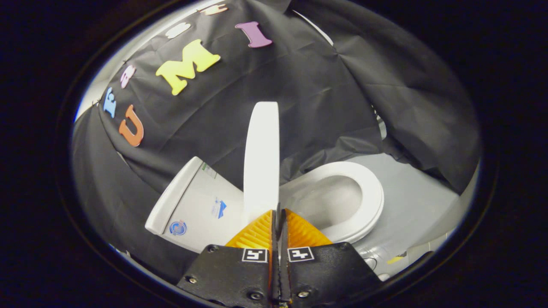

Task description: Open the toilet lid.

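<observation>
The white toilet lid (261, 158) stands raised, nearly edge-on to me, between the tank (197, 201) and the seat (370, 201). The seat ring lies flat around the open bowl (329, 201). My gripper (278, 212) is shut, its two fingers pressed together with no visible gap. Their tips sit right at the lid's near edge, and the left finger (257, 233) covers the lid's lowest part. I cannot see the lid pinched between the fingers.
Black cloth hangs close behind the tank and around the toilet. A grey floor (419, 192) spreads beyond the seat. A small yellow mark (396, 259) lies on the floor near the bowl's base.
</observation>
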